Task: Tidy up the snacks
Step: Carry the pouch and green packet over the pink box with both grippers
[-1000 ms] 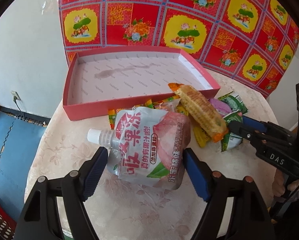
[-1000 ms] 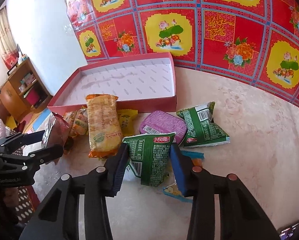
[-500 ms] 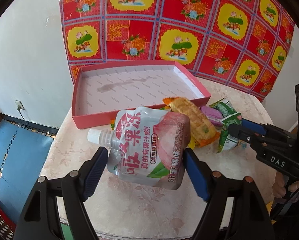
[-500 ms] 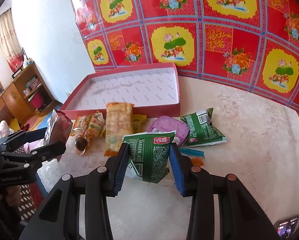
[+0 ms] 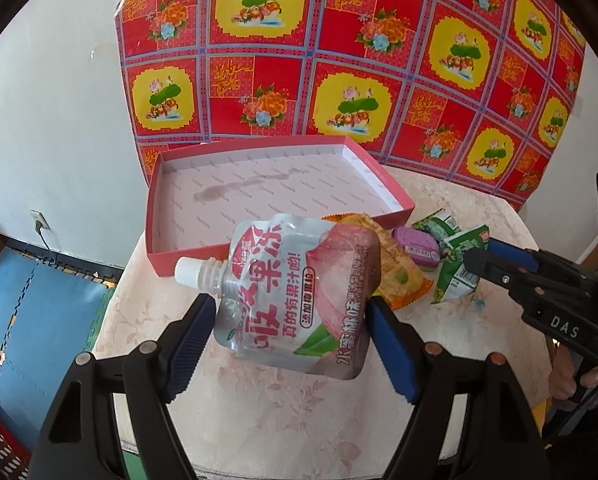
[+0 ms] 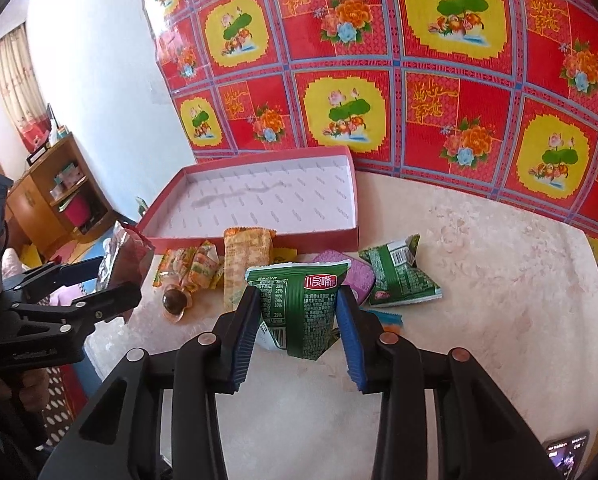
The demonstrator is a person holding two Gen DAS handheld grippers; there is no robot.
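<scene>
My left gripper (image 5: 289, 312) is shut on a pink-and-white jelly drink pouch (image 5: 295, 292) with a white cap, held above the table; the same gripper (image 6: 107, 280) and pouch (image 6: 125, 258) show at the left of the right wrist view. A green snack packet (image 6: 297, 308) hangs lifted between the pads of my right gripper (image 6: 299, 312), which is shut on it; the packet (image 5: 459, 268) also shows in the left wrist view. Behind them lies a shallow red box (image 5: 203, 258) (image 6: 259, 236) with nothing in it.
On the marble-patterned round table (image 6: 499, 280) lie an orange long snack bar (image 6: 245, 264), several small candies (image 6: 191, 268), a purple packet (image 6: 359, 280), a second green packet (image 6: 399, 276) and a blue wrapper (image 6: 389, 320). A red floral sheet (image 6: 419, 60) covers the wall. A phone (image 6: 565, 450) rests at the table's near right edge.
Both grippers have risen with their packets, so the table and the box look smaller and lower. The green packet has left the tabletop.
</scene>
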